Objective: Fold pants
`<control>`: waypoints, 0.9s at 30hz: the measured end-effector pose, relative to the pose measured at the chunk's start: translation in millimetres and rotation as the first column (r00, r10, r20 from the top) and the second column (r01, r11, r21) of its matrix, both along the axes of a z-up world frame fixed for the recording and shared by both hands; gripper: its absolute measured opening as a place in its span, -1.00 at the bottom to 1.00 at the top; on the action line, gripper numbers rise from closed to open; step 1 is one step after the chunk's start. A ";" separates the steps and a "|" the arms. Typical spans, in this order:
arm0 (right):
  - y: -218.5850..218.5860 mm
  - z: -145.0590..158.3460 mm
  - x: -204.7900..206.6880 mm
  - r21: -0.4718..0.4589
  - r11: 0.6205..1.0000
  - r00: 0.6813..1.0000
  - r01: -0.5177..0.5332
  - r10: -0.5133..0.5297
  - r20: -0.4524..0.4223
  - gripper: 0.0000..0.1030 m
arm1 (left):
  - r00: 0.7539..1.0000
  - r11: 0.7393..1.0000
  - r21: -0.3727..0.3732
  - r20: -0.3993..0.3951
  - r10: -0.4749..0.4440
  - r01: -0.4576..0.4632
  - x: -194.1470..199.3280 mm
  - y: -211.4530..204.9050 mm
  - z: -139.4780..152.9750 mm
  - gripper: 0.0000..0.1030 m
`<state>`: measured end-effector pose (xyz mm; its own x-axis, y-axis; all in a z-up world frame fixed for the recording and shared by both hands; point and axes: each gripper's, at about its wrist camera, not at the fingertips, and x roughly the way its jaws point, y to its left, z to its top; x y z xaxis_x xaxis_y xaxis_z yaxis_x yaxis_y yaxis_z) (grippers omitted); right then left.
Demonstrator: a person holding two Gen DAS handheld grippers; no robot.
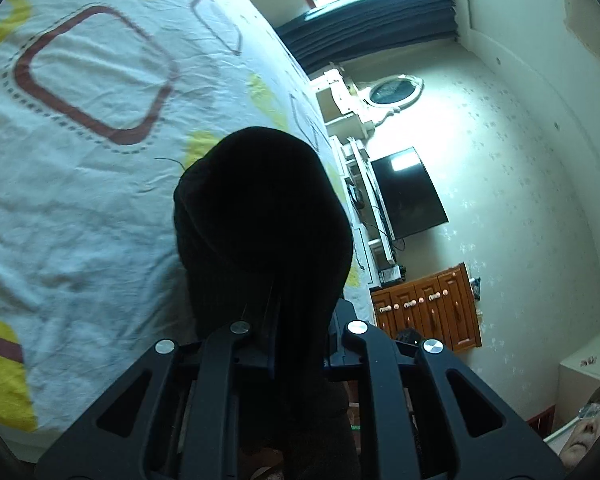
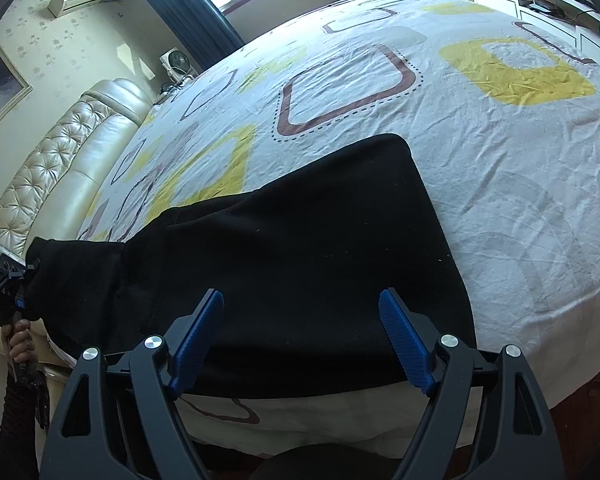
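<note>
Black pants (image 2: 292, 256) lie spread on the patterned bed sheet (image 2: 500, 168), their wide part near the bed's front edge. One end of the pants is lifted off the bed at the far left, where my left gripper (image 2: 18, 276) is shut on it. In the left wrist view that bunched black cloth (image 1: 260, 216) hangs over my left gripper (image 1: 298, 336) and hides its fingertips. My right gripper (image 2: 302, 312) hovers open above the near part of the pants, its blue pads (image 2: 404, 344) wide apart and touching no cloth.
A padded cream headboard (image 2: 60, 160) lines the bed's left side. Beyond the bed stand a white shelf unit with a dark television (image 1: 408, 196), a wooden cabinet (image 1: 428, 312), a curtained window (image 1: 372, 20) and a small fan (image 2: 174, 64). A person's face shows at the lower right (image 1: 588, 428).
</note>
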<state>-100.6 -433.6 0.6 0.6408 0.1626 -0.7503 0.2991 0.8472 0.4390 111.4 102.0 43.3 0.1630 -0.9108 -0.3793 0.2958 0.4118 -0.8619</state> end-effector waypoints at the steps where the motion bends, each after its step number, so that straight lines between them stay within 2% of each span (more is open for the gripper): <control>1: 0.2 0.2 0.5 -0.001 1.000 1.000 -0.002 0.002 0.000 0.54 | 1.000 1.000 0.000 0.016 -0.027 0.027 -2.1 -17.9 9.2 -0.73; 3: 1.1 0.9 1.4 -0.001 1.000 1.000 -0.006 0.006 0.003 0.54 | 0.995 0.995 0.006 0.039 -0.095 0.095 -5.5 -56.0 22.7 -0.73; 6: 1.8 2.2 1.7 -0.001 1.000 1.000 -0.010 0.010 0.009 0.53 | 0.979 0.981 0.051 0.073 -0.189 0.186 -11.7 -116.0 32.5 -0.73; 10: 1.3 5.6 1.3 -0.005 1.000 1.000 -0.011 0.011 0.026 0.54 | 0.956 0.957 0.070 0.063 -0.287 0.282 -17.3 -193.5 24.6 -0.73; 18: -6.7 7.2 -1.3 -0.003 1.000 0.999 0.023 -0.023 0.040 0.53 | 0.920 0.901 0.190 -0.034 -0.390 0.389 -31.4 -319.3 -37.1 -0.73; 20: -8.0 7.6 -1.9 -0.003 1.000 0.999 0.030 -0.029 0.043 0.54 | 0.918 0.883 0.258 -0.054 -0.393 0.393 -34.3 -341.4 -54.1 -0.73; 22: -9.2 6.3 -2.3 0.003 0.999 0.999 0.035 -0.035 0.041 0.53 | 0.919 0.850 0.358 -0.065 -0.390 0.386 -40.2 -359.0 -70.0 -0.70; 24: -9.7 5.0 -2.1 0.010 0.999 0.999 0.035 -0.036 0.038 0.53 | 0.917 0.831 0.402 -0.066 -0.392 0.384 -45.4 -369.7 -78.6 -0.59; 25: -9.6 4.8 -2.5 0.011 0.999 0.999 0.035 -0.036 0.040 0.53 | 0.921 0.832 0.409 -0.063 -0.384 0.375 -47.7 -371.9 -79.6 -0.52; 26: -9.9 4.8 -2.5 0.013 0.999 0.999 0.036 -0.036 0.041 0.53 | 0.924 0.841 0.394 -0.064 -0.377 0.370 -49.4 -372.8 -78.9 -0.36; 27: -10.4 4.7 -2.5 0.014 0.999 0.998 0.037 -0.037 0.044 0.53 | 0.924 0.853 0.363 -0.073 -0.375 0.375 -50.3 -372.7 -76.6 -0.08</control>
